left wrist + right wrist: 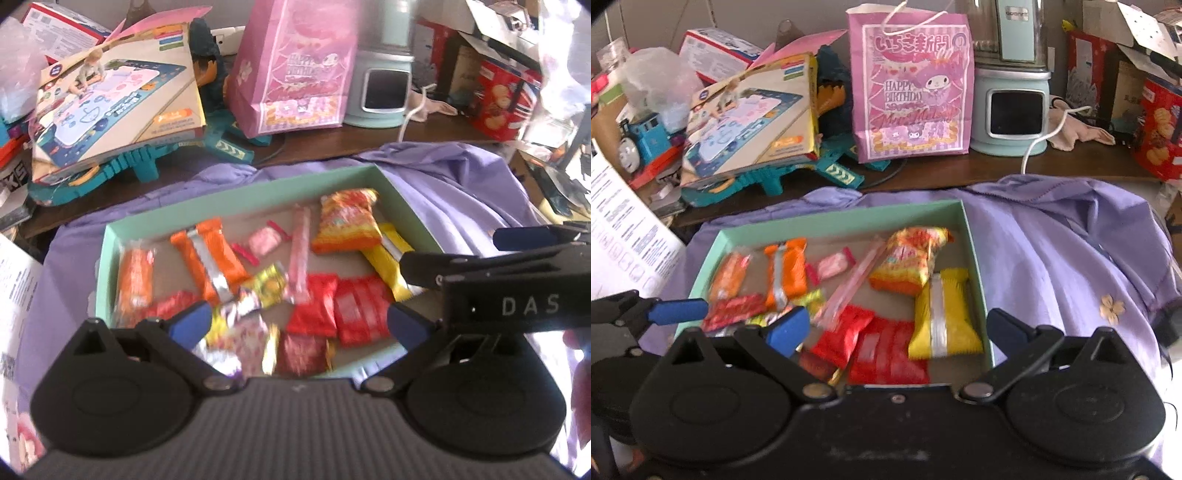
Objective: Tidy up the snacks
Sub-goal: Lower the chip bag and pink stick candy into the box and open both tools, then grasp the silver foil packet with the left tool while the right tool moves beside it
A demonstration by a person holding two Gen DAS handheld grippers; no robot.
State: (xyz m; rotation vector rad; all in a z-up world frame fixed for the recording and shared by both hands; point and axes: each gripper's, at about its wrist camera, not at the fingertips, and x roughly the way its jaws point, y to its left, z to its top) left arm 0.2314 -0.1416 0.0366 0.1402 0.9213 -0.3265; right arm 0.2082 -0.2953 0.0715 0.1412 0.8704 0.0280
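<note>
The snacks lie together in a shallow mint-green box [849, 221] that sits on a purple cloth [1052, 258] spread over the bench [960, 170]. In the box are two orange packets [785, 271] at the far left, a small pink candy [833, 265], a long pink stick [849, 286] lying slantwise, an orange-yellow bag [908, 258] toward the far right corner, a yellow bar [943, 314] along the right wall, and several red packets [886, 350] at the near side — some overlapping each other.

The left gripper [299, 323] hovers over the near part of the box with its fingers [192, 321] released, spread wide and holding nothing. The right gripper [897, 332] is likewise spread and empty, above the near edge of the box; in the left wrist view it [517, 273] shows at the right edge, just beside the box.

Behind the cloth the bench is crowded: a pink gift bag [910, 85], a pale-green appliance [1012, 103] with a white cord, a toy box [753, 118] tilted on teal toys, and a red biscuit tin [1161, 129] at the far right.
</note>
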